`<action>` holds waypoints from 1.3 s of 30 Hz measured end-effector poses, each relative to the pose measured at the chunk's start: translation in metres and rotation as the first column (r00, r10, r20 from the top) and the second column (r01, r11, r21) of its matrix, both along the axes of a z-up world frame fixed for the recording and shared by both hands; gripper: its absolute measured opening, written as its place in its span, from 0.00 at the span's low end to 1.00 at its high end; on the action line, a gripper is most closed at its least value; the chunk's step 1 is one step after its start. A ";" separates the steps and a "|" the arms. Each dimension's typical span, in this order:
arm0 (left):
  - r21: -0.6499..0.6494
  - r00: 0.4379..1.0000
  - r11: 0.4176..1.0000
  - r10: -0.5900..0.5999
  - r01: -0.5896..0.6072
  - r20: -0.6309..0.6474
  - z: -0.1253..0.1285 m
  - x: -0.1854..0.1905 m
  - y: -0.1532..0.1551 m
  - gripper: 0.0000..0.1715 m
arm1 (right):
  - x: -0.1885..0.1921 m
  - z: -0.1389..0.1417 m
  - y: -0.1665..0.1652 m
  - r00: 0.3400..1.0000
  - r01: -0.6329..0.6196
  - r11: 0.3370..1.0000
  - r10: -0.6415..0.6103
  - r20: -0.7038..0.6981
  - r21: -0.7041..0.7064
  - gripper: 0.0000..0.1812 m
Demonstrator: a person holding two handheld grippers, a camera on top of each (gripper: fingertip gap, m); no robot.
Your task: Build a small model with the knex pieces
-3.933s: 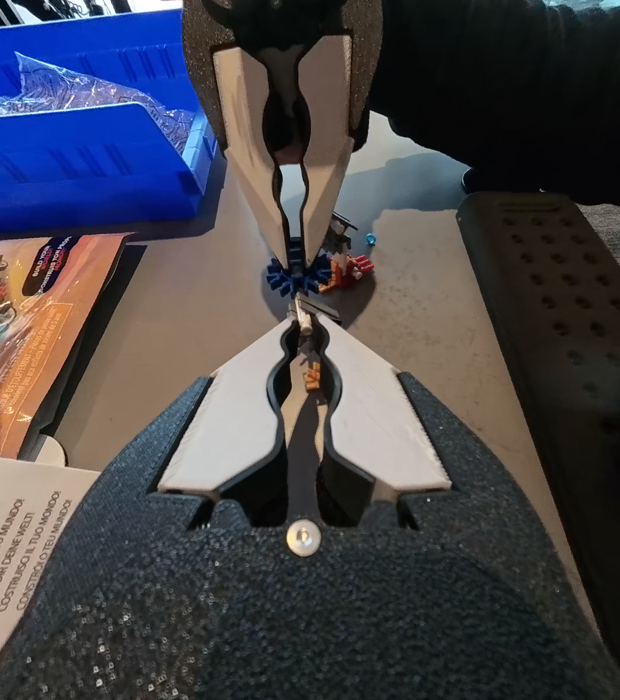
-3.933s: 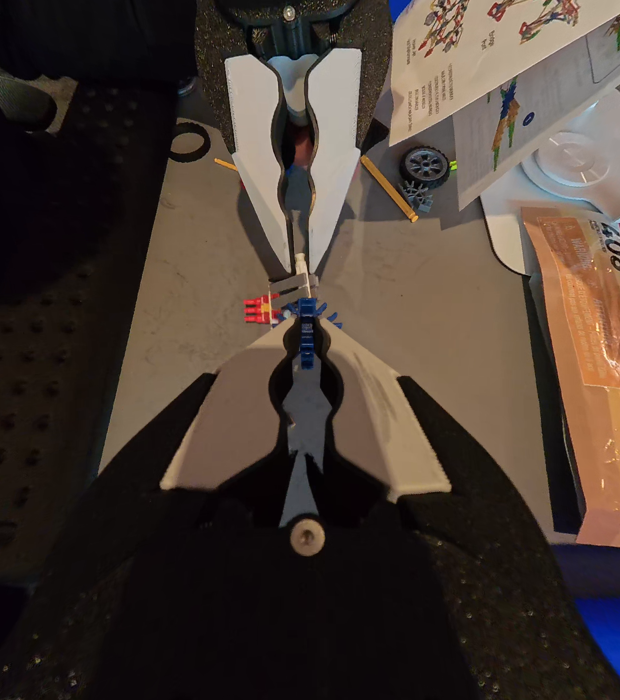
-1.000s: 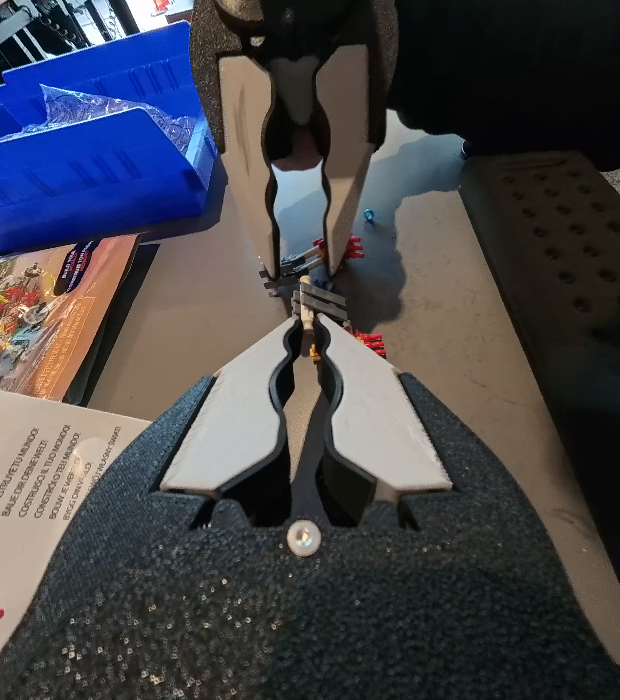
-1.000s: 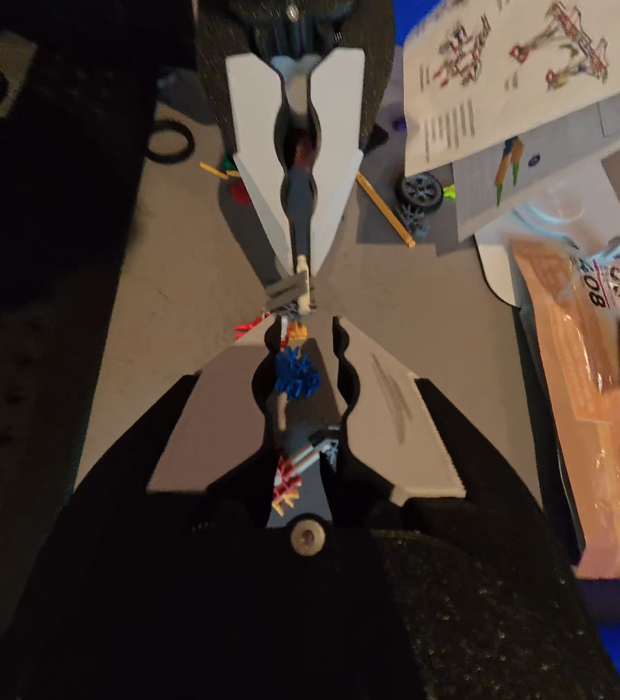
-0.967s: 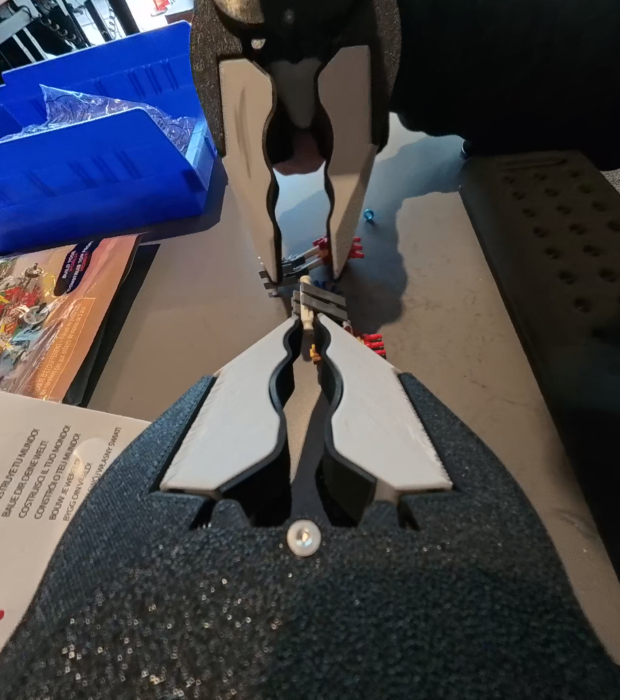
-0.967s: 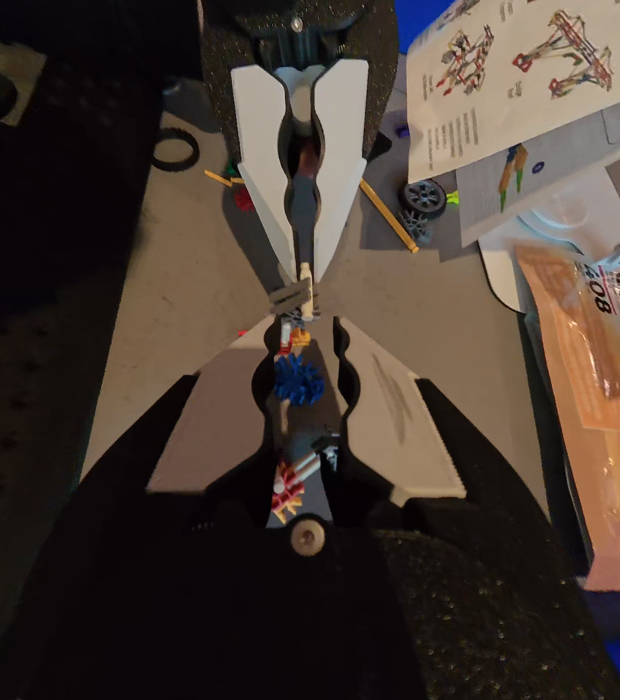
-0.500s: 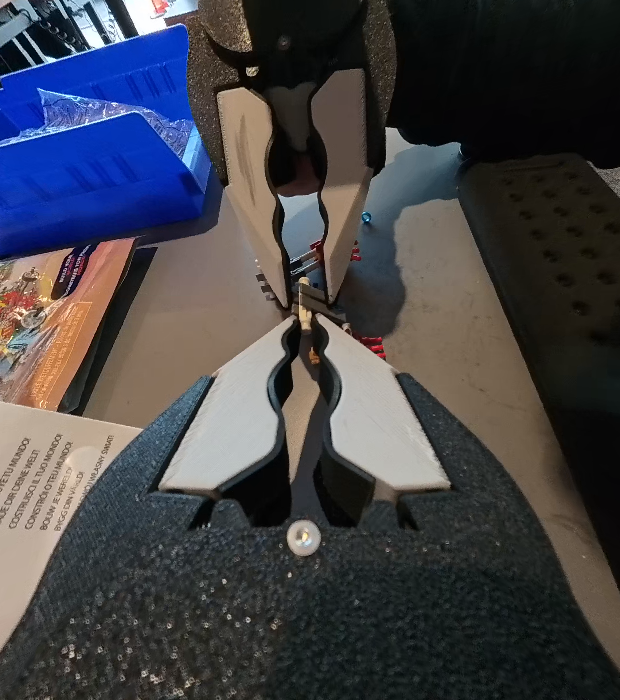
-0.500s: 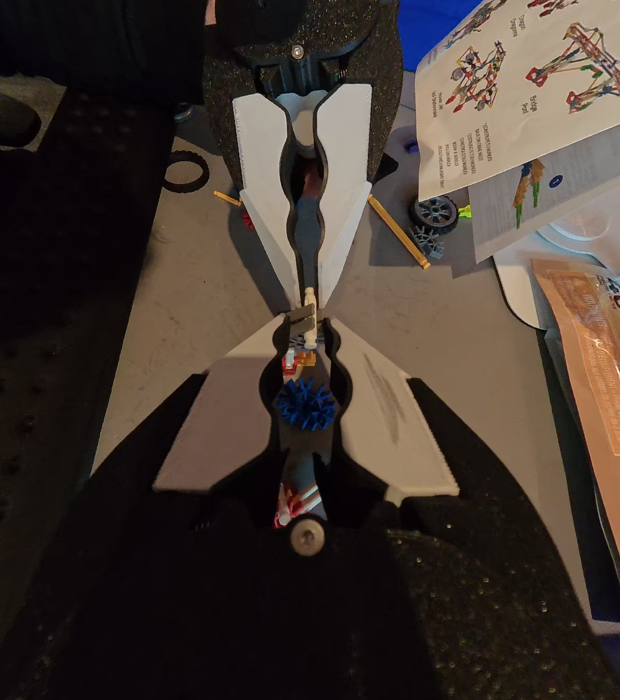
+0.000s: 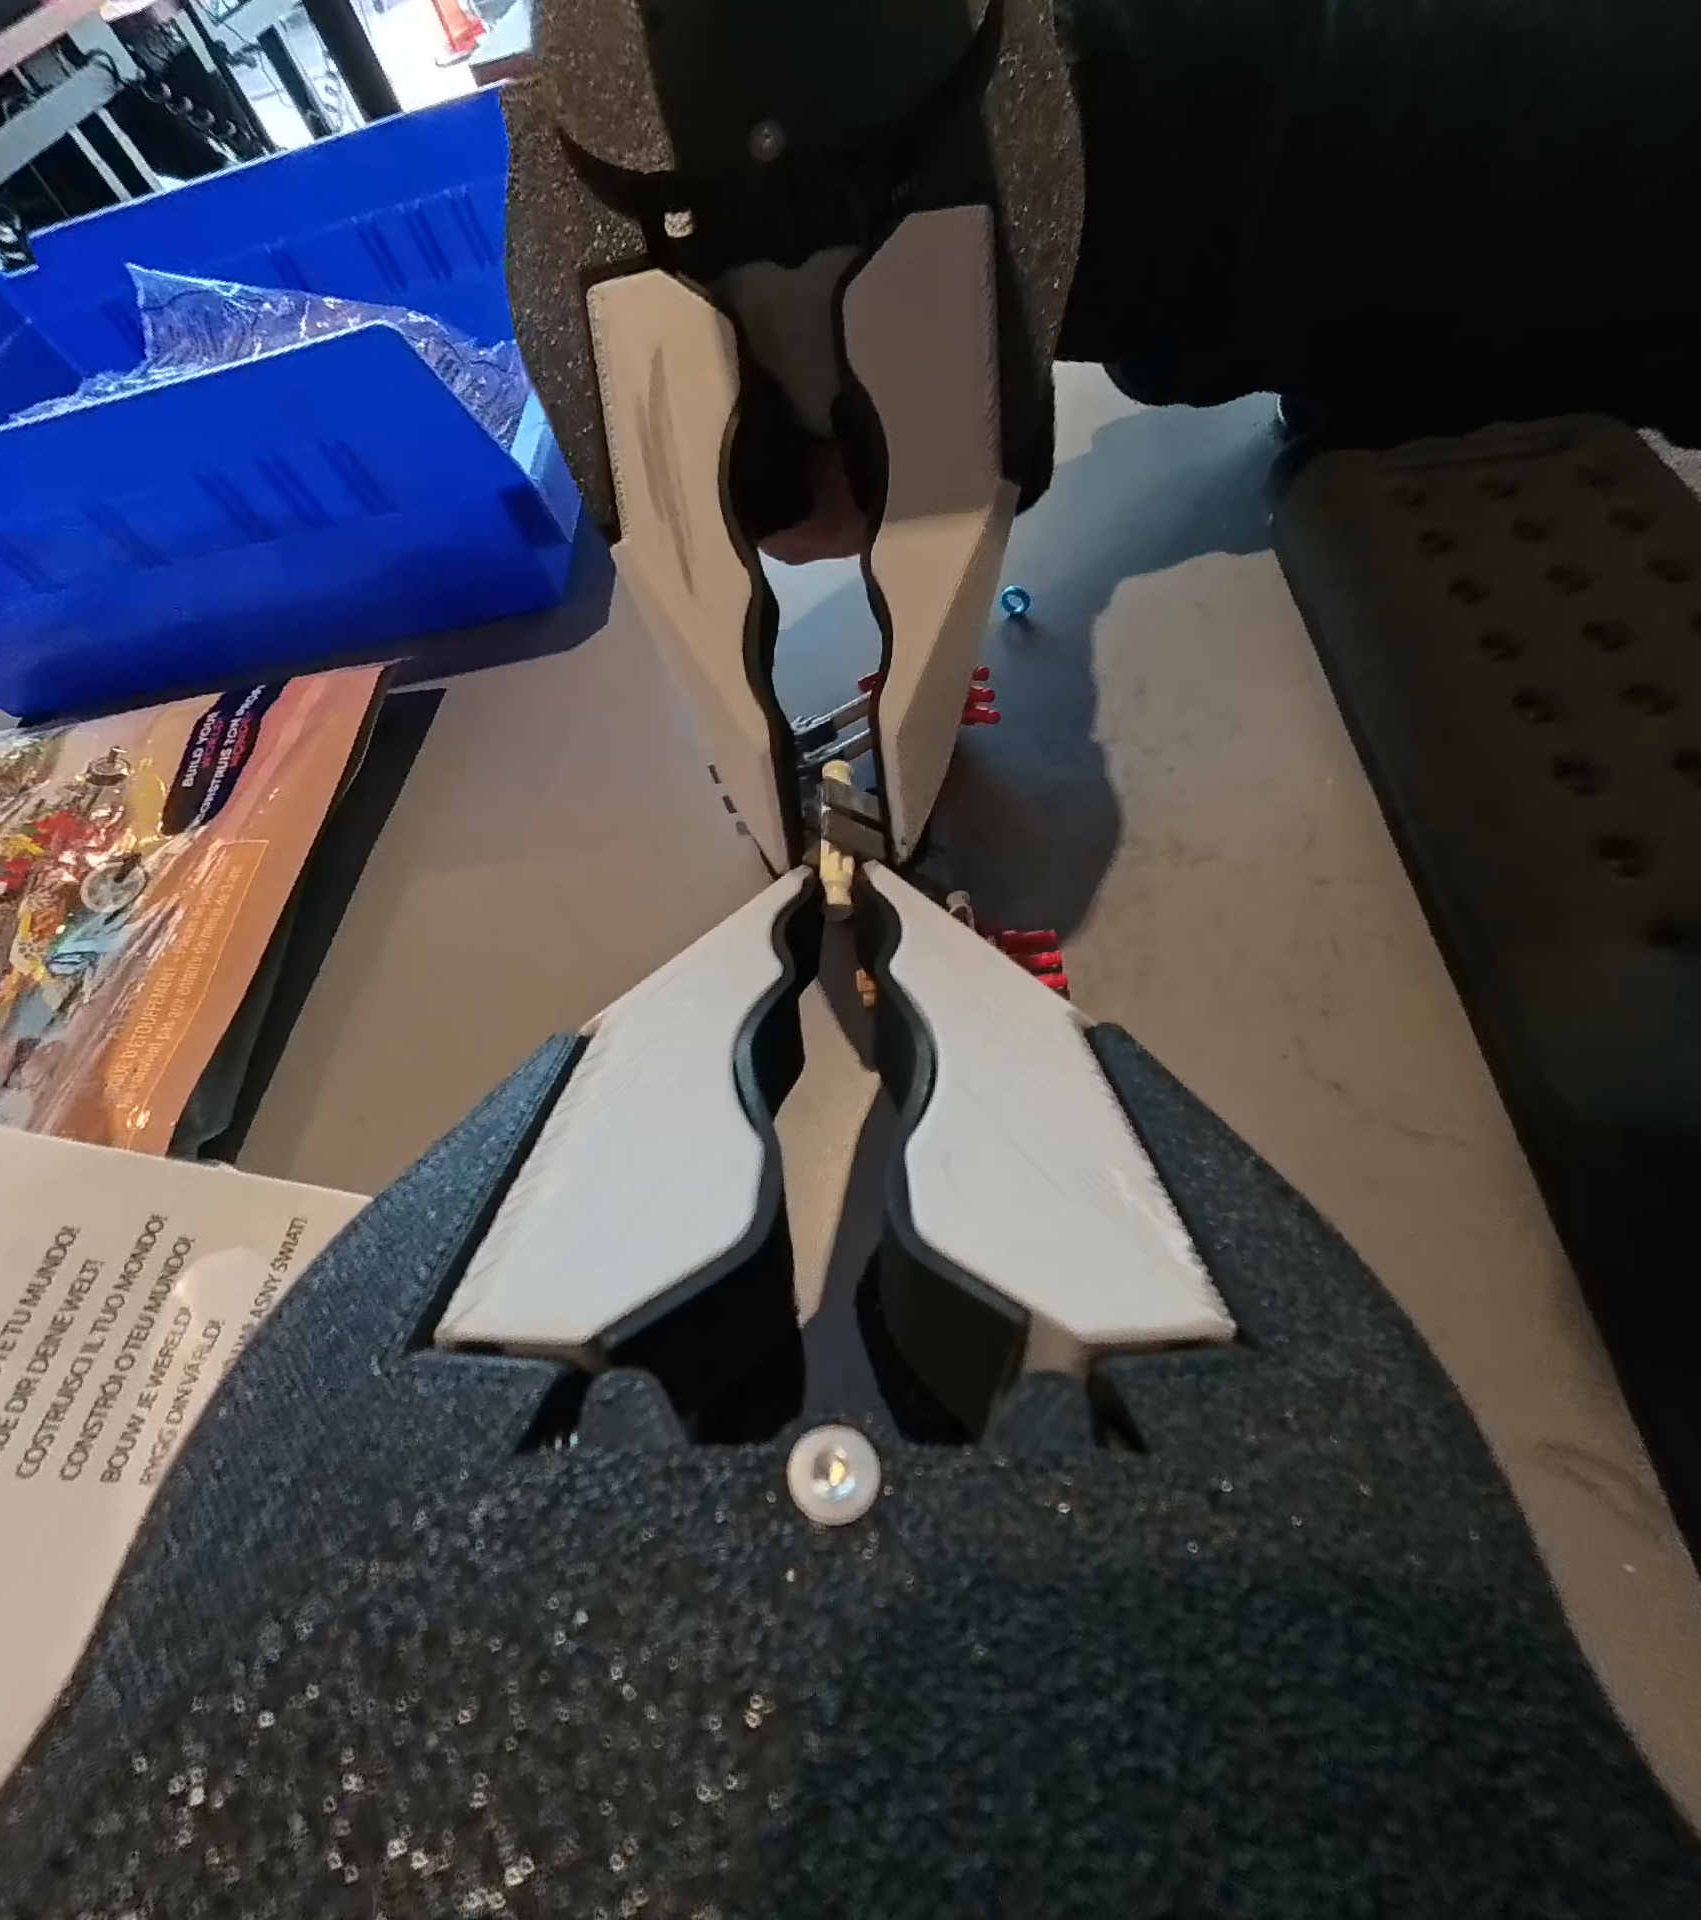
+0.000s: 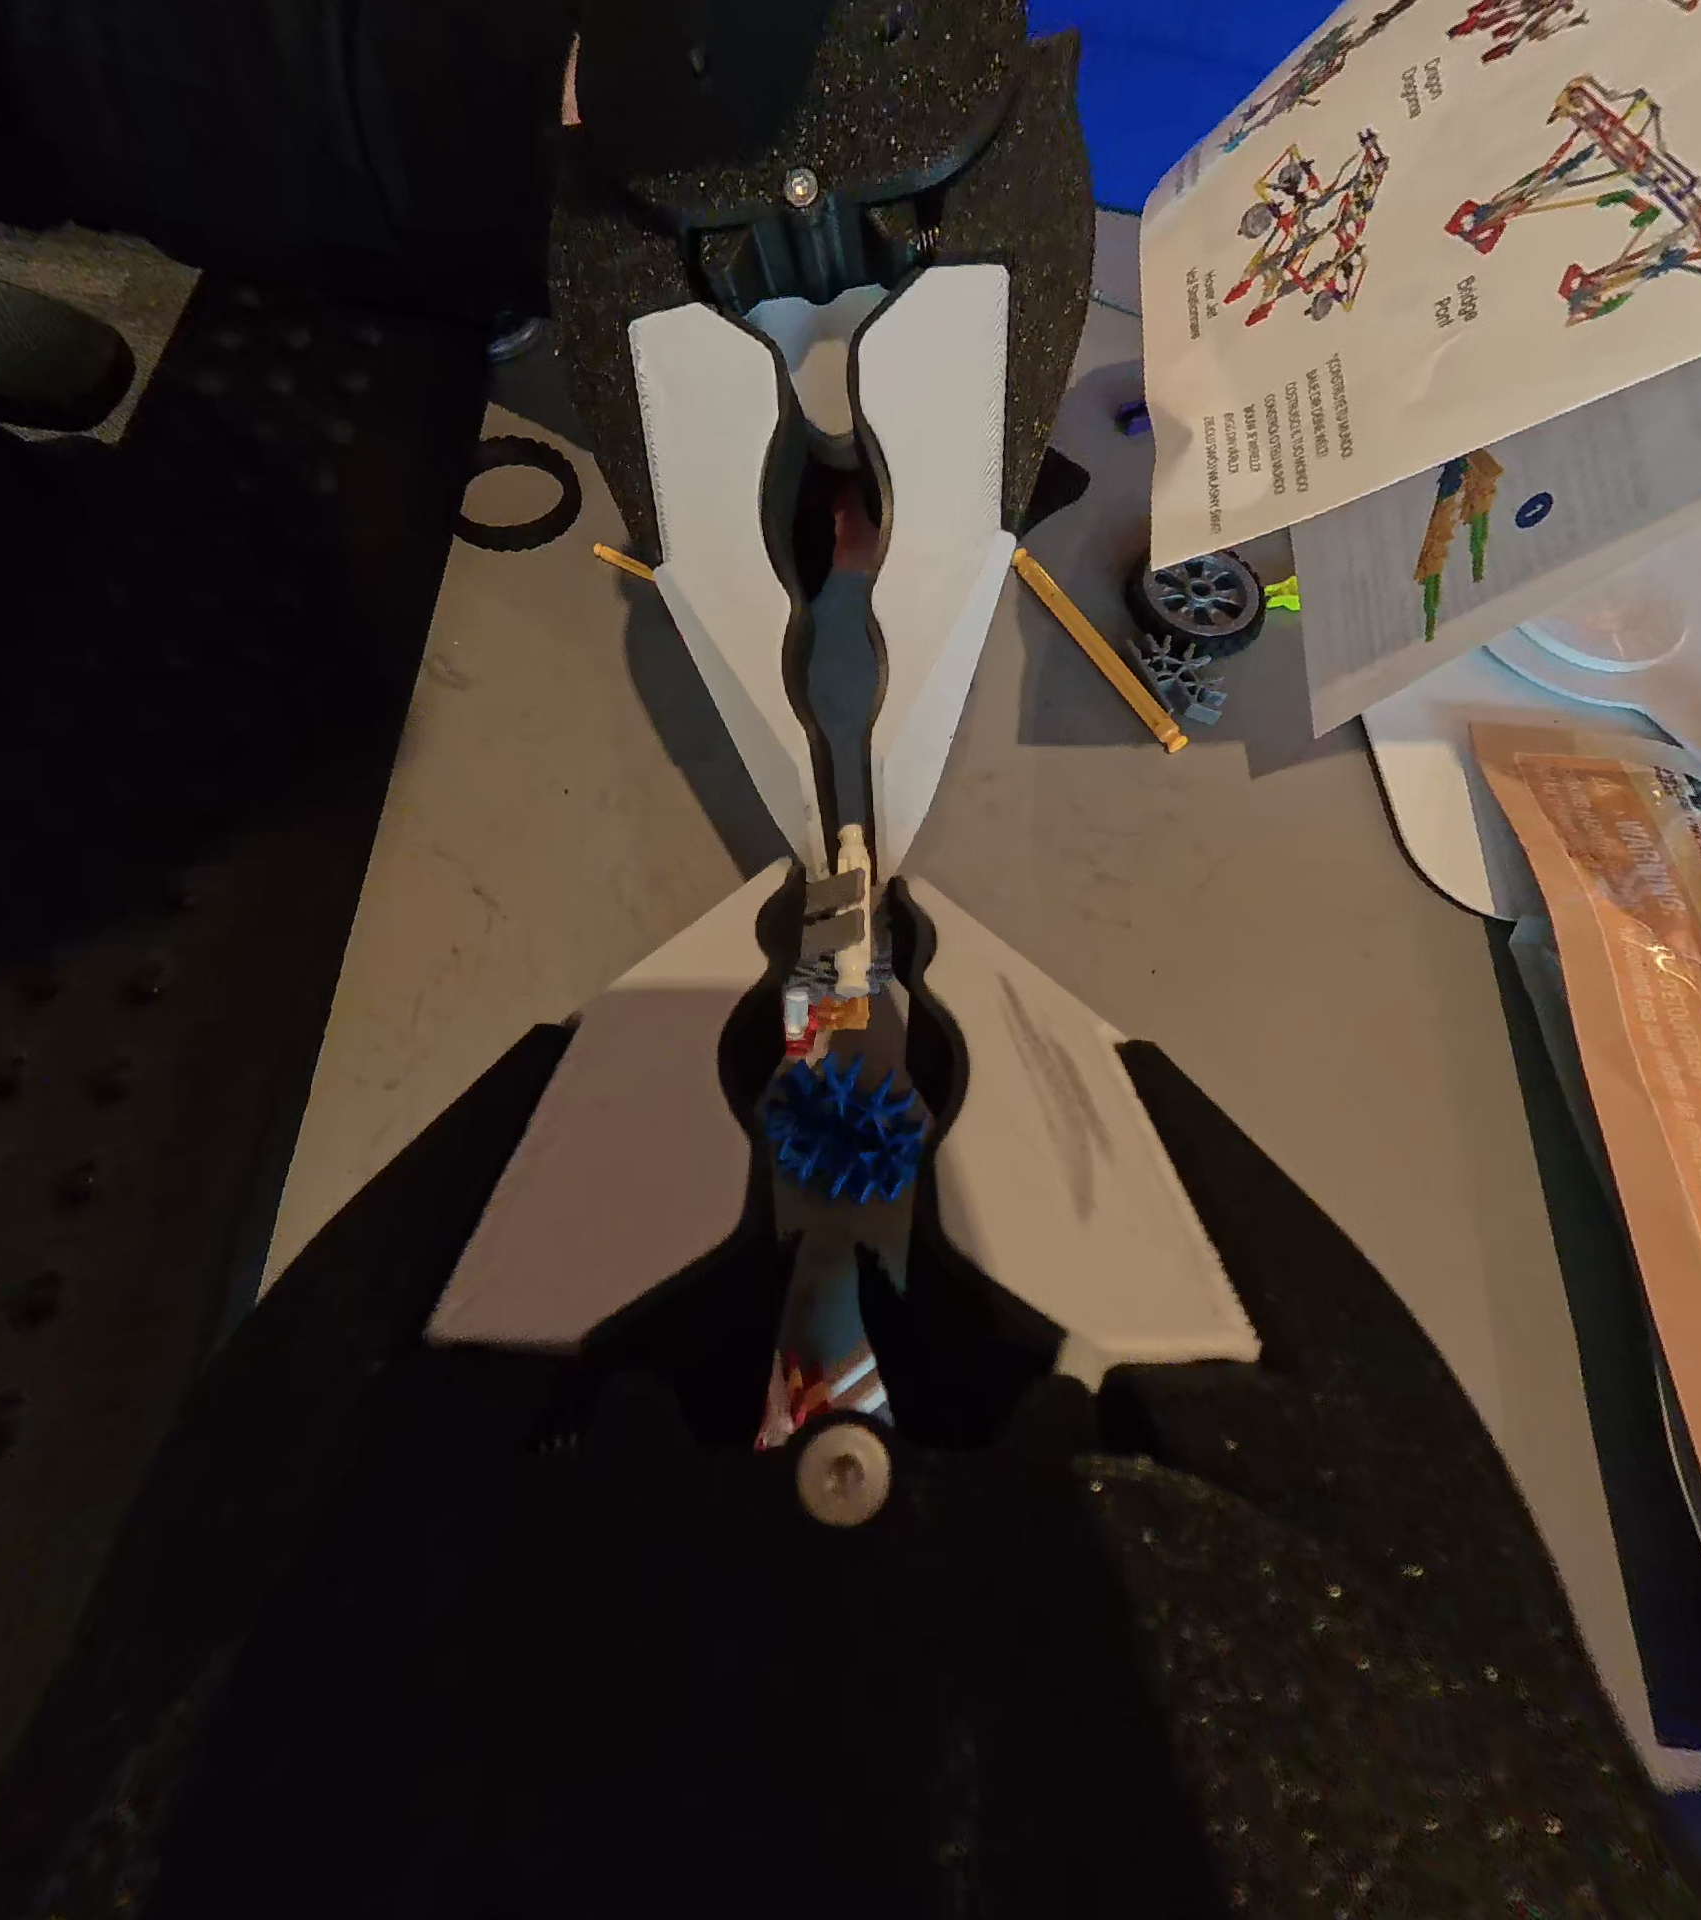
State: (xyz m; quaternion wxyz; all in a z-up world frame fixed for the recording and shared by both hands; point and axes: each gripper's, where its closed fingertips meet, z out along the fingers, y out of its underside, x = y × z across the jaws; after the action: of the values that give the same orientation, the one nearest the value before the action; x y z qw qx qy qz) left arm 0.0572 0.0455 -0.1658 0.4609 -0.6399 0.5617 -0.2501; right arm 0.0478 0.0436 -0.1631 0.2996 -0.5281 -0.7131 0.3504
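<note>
White plastic rod point(image 9: 837, 868) sits pinched in the narrow left tool point(image 9: 833, 883), its long axis running toward 12 o'clock in the left wrist view, a grey clip point(image 10: 835, 909) snapped across it. Right tool point(image 10: 841, 914), fingers parted a little and gripping nothing that I can see, meets it tip to tip from 12 o'clock and straddles clip and rod. Under the right tool a blue gear point(image 10: 844, 1138) lies on the grey counter point(image 10: 1189, 935), with a yellow stick point(image 10: 1095, 649) and wheel point(image 10: 1201, 603) toward 1 o'clock.

right claw point(image 10: 846, 894) advanced onto grey connector point(image 10: 838, 912)
</note>
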 end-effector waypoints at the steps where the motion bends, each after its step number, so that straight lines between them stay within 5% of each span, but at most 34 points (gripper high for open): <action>1: 0.010 1.000 1.000 -0.003 0.003 -0.012 0.000 0.000 0.000 0.03 | 0.000 0.000 0.000 1.000 -0.001 1.000 0.001 -0.002 0.000 0.08; 39: 0.028 0.999 1.000 -0.003 0.004 -0.054 0.000 -0.004 -0.002 0.02 | 0.006 0.001 0.000 1.000 0.004 1.000 -0.004 0.015 0.028 0.07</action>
State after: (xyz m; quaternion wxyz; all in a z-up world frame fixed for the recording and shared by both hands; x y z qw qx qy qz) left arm 0.0534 0.0432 -0.1655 0.4540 -0.6390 0.5784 -0.2258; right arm 0.0535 0.0434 -0.1619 0.3024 -0.5278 -0.7192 0.3357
